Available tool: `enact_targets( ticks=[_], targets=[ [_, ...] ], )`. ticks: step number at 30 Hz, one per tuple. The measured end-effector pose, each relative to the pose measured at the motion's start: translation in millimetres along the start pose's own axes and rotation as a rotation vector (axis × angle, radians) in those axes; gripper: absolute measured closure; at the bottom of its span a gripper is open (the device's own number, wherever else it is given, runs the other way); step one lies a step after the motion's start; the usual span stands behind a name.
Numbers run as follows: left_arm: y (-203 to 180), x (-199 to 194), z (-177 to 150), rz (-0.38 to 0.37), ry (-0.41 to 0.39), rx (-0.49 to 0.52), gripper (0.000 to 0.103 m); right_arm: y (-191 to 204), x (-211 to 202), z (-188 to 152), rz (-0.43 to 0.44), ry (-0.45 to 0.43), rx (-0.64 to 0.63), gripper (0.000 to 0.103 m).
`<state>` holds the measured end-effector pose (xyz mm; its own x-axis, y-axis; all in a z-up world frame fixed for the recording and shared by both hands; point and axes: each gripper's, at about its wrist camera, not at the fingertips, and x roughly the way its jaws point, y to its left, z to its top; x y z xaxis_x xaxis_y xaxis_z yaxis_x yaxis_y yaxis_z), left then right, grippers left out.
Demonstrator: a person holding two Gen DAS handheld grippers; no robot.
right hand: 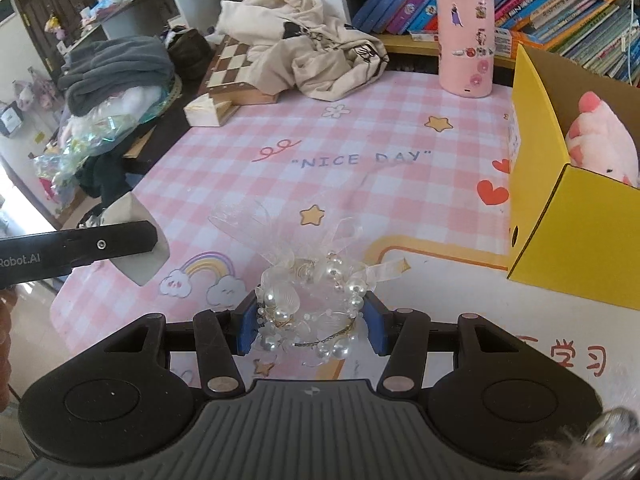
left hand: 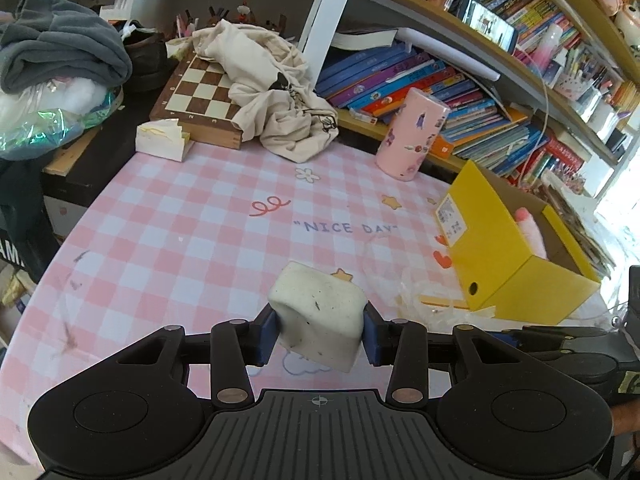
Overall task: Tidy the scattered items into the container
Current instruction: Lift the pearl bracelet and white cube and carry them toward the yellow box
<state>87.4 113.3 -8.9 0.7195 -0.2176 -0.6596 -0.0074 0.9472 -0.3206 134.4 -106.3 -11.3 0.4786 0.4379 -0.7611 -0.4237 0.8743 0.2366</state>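
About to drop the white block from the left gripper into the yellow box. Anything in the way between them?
Partly. The pearl-and-ribbon ornament lies on the pink mat just in front of the yellow box, to the right of the white block held in the left gripper. The box's open top looks unobstructed, with a pink plush already inside.

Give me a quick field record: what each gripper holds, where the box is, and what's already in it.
left gripper: shut on white block, lifted above the mat
right gripper: around the pearl ornament; whether it is lifted cannot be told
box: yellow, open top, on the right of the mat
in box: pink plush
not yet in box: white block, pearl ornament
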Motion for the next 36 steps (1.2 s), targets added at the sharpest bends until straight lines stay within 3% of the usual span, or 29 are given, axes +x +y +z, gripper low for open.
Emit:
enact_targets(
  ticks=[21, 36],
  targets=[
    [-1, -33, -21, -0.046, -0.023, -0.025, 0.064, 19, -31, -22, 0.018, -0.004, 0.0, 0.053],
    [-19, -38, -31, -0.147, -0.003, 0.002, 0.065, 7, -67, -46, -0.052, -0.039, 0.108, 0.053]
  ],
)
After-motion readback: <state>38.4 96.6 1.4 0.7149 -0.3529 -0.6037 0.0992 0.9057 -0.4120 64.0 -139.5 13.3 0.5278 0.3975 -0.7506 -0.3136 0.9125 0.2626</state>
